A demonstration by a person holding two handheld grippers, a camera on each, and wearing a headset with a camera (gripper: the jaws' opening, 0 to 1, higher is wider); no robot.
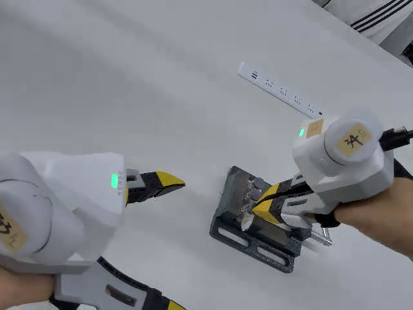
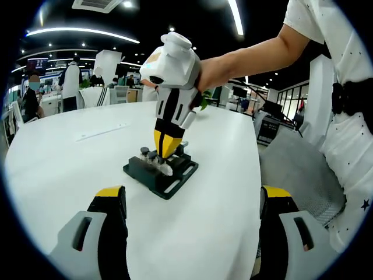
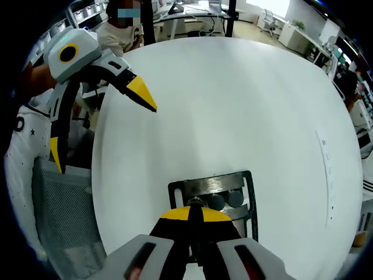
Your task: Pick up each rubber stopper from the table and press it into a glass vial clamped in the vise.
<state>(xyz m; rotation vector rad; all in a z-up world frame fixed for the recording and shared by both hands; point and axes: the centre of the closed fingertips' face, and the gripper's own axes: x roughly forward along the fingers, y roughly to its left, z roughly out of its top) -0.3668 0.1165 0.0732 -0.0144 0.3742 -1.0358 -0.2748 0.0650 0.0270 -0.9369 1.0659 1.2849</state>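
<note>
Across the white table (image 1: pixel 129 77), the left gripper (image 2: pixel 192 193) hangs with its 2 jaws spread wide and empty. The right gripper (image 3: pixel 189 214), jaws pressed together, tips onto the vise (image 1: pixel 227 230) beside 2 stoppered vials (image 3: pixel 216 202). Whether it pinches a stopper, I cannot tell.

Round white table (image 1: pixel 129 77), long white strip (image 1: pixel 281 90) lying on it

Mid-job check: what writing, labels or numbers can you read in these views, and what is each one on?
Nothing reads cleanly.
The top sticker on the right gripper: one handwritten dark mark, not legible.
The side sticker on the left gripper: handwritten marks, cut by the picture's edge, not legible.
The white strip on the table: a row of small printed marks, too small to read.
</note>
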